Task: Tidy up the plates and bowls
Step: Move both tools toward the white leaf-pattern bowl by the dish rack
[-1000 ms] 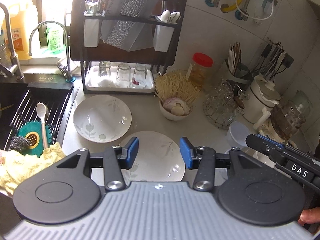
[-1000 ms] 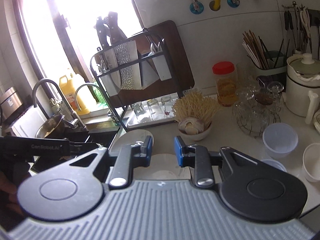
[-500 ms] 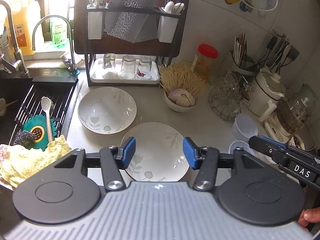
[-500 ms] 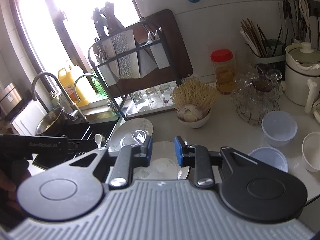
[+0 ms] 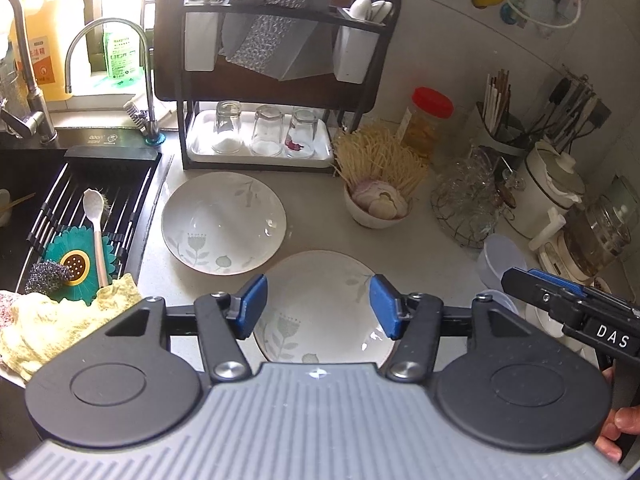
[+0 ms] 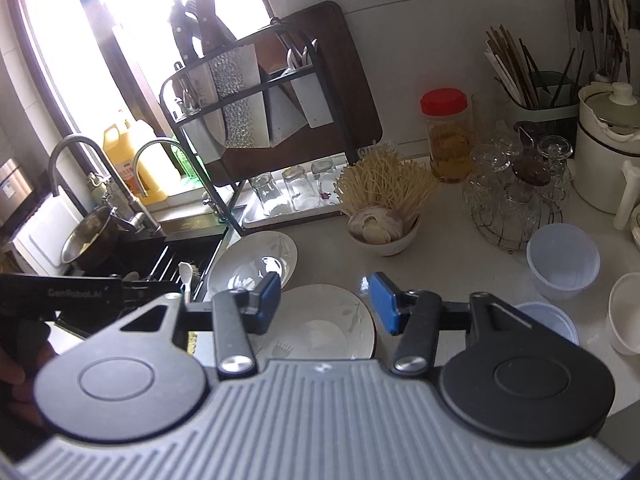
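Observation:
Two white plates with a pale leaf pattern lie on the grey counter. The near plate (image 5: 320, 304) (image 6: 324, 320) sits right under both grippers; the far plate (image 5: 223, 222) (image 6: 256, 260) lies beside the sink. My left gripper (image 5: 318, 306) hovers above the near plate, its jaws opening with nothing between them. My right gripper (image 6: 326, 302) hangs over the same plate, jaws also opening and empty. Two pale blue plastic bowls (image 6: 562, 260) (image 6: 548, 316) and a white bowl (image 6: 626, 312) stand at the right. The right gripper's finger (image 5: 560, 292) shows at the left wrist view's right edge.
A black dish rack (image 5: 276, 80) with a tray of upturned glasses (image 5: 266, 132) stands at the back. A bowl of noodles and shells (image 5: 378, 204), a red-lidded jar (image 5: 428, 120), a wire glass holder (image 5: 468, 204) and white pots (image 6: 608, 152) crowd the right. The sink (image 5: 52, 208) with spoon, sponge and cloth lies left.
Both grippers moved forward over the near plate, which now shows more fully between the fingers. Both pairs of jaws have spread wider, the right one most in the last half second.

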